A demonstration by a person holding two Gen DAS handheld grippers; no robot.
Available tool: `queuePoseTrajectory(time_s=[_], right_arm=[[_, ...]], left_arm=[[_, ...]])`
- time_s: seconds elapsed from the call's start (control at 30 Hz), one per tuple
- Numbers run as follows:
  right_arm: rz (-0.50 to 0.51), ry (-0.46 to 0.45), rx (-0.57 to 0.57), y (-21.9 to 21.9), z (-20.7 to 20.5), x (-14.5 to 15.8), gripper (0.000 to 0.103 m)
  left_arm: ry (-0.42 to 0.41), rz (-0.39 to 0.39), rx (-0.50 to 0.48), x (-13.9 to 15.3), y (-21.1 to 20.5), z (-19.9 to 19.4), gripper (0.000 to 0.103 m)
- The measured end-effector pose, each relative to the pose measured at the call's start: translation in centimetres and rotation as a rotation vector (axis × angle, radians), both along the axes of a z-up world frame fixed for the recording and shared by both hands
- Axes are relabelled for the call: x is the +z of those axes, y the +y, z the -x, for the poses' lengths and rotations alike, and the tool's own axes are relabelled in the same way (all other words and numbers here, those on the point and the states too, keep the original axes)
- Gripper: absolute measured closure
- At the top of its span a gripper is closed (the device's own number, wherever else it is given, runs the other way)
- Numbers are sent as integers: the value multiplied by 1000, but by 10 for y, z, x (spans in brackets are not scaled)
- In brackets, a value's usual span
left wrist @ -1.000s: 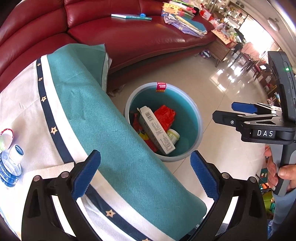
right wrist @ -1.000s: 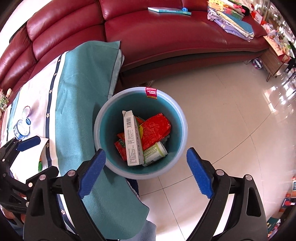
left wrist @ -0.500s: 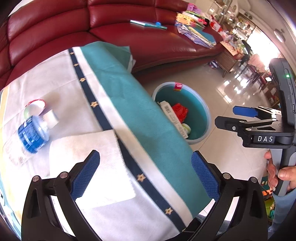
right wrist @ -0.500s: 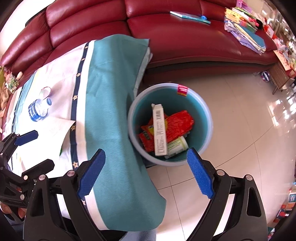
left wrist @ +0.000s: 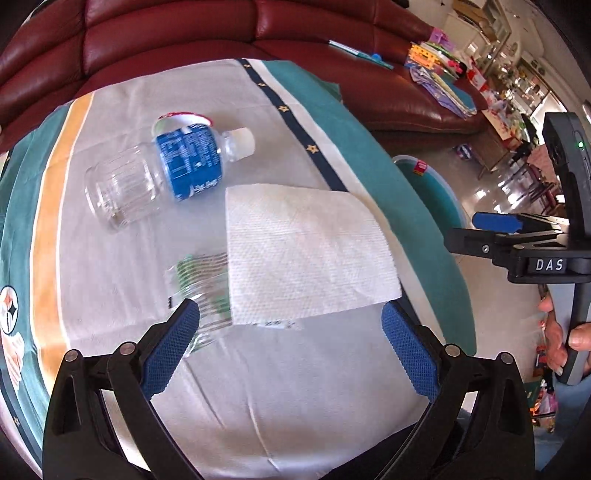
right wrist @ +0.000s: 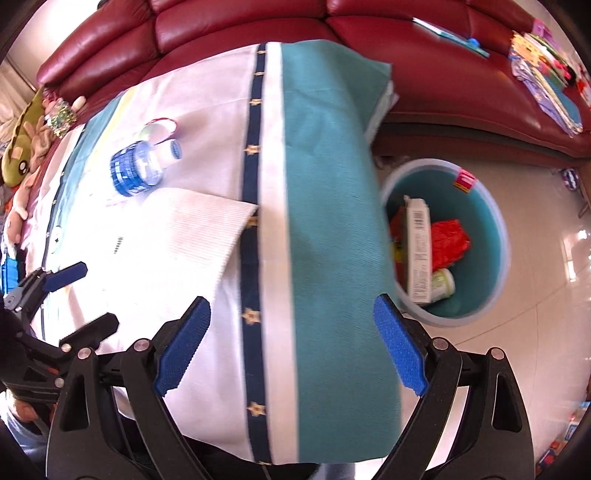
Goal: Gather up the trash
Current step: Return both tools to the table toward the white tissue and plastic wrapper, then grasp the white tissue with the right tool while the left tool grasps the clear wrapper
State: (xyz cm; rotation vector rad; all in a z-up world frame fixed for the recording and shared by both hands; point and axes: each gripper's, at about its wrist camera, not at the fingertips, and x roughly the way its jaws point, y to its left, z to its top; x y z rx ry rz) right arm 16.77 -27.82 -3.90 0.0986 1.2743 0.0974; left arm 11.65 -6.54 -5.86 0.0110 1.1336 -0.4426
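My left gripper [left wrist: 291, 347] is open and empty, just above the near edge of a white paper napkin [left wrist: 306, 251] on the clothed table [left wrist: 258, 387]. A clear wrapper with green print [left wrist: 201, 291] pokes out under the napkin's left side. An empty plastic bottle with a blue label [left wrist: 166, 170] lies beyond, with a small round lid [left wrist: 181, 120] behind it. My right gripper [right wrist: 291, 347] is open and empty over the table's teal edge. The blue trash bin [right wrist: 495, 236] on the floor holds a white carton [right wrist: 419, 251], a red wrapper and a small pot.
A red leather sofa [left wrist: 221, 33] runs behind the table, with books and papers [left wrist: 439, 81] on it. The bin's rim [left wrist: 443, 192] shows past the table's right edge. Soft toys [right wrist: 26, 140] lie at the far left. The tiled floor [right wrist: 535, 350] lies right of the table.
Both grippers have swung left, away from the bin and over the table. The left one has come close over the napkin and bottle. Both jaws stay open.
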Motion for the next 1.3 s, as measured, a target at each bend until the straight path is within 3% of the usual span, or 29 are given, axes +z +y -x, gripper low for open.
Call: queuePoseTrajectory(time_s=[0.23, 0.5, 0.97, 1.17, 1.3], right_arm=[[-5, 20, 81, 53, -25, -10, 17], [21, 72, 126, 83, -49, -33, 17], [60, 111, 171, 104, -69, -62, 18], [98, 80, 186, 115, -67, -57, 54], [102, 74, 210, 120, -65, -53, 68]], left_arm=[[67, 51, 69, -26, 35, -5, 4], [110, 56, 70, -48, 46, -5, 4], [76, 90, 12, -51, 54, -12, 4], [77, 110, 15, -52, 57, -10, 4], [81, 112, 25, -52, 59, -8, 4]])
